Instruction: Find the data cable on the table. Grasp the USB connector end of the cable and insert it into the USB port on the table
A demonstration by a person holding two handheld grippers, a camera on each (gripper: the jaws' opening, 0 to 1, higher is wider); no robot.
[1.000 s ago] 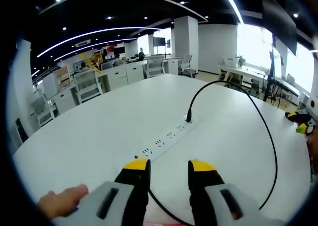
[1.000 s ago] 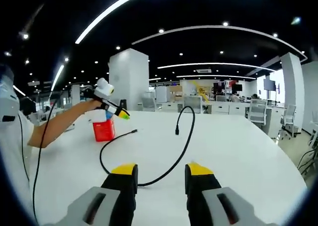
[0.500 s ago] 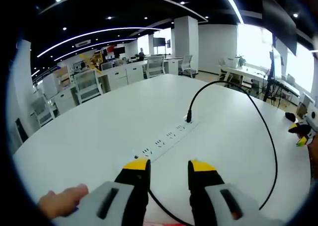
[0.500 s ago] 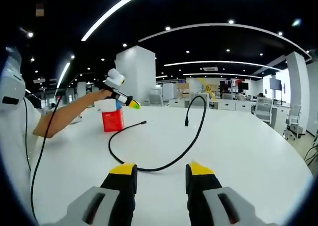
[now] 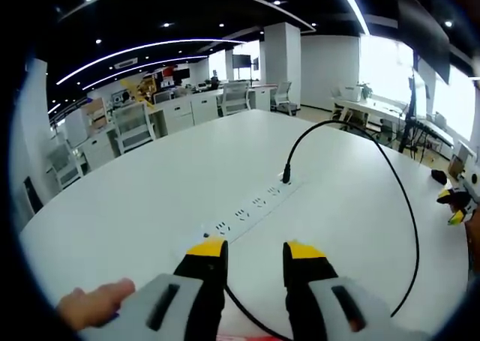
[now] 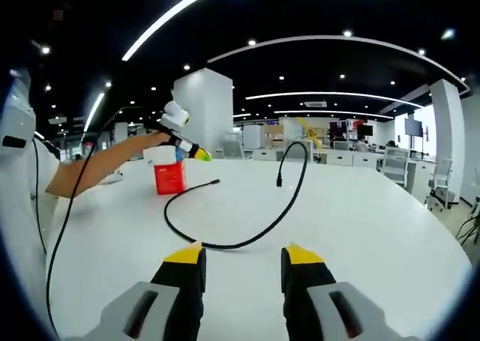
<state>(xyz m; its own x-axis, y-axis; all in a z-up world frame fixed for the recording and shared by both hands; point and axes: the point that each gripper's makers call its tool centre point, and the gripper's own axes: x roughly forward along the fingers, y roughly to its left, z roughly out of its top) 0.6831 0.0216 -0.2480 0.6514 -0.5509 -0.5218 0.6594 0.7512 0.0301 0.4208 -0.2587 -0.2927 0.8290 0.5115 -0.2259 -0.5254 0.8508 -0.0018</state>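
A black data cable (image 5: 409,206) arcs over the white table (image 5: 150,198). One end stands upright in the recessed socket strip (image 5: 251,210), at the strip's far end. The cable runs back under my left gripper (image 5: 255,249), which is open and low over the table in front of the strip. In the right gripper view the cable (image 6: 225,245) loops on the table, and its other end lies free near a red box (image 6: 170,177). My right gripper (image 6: 244,252) is open just short of that loop, with nothing between its fingers. It also shows at the right edge (image 5: 457,202).
A person's arm holds the left gripper (image 6: 180,135) above the red box. A hand (image 5: 94,303) shows at the lower left. Office chairs and desks stand beyond the table's far edge. A small dark object (image 5: 439,176) lies near the right edge.
The right gripper has dropped slightly at the edge of the left gripper view, and its own view has shifted a little. The cable and both sets of jaws stay as they were.
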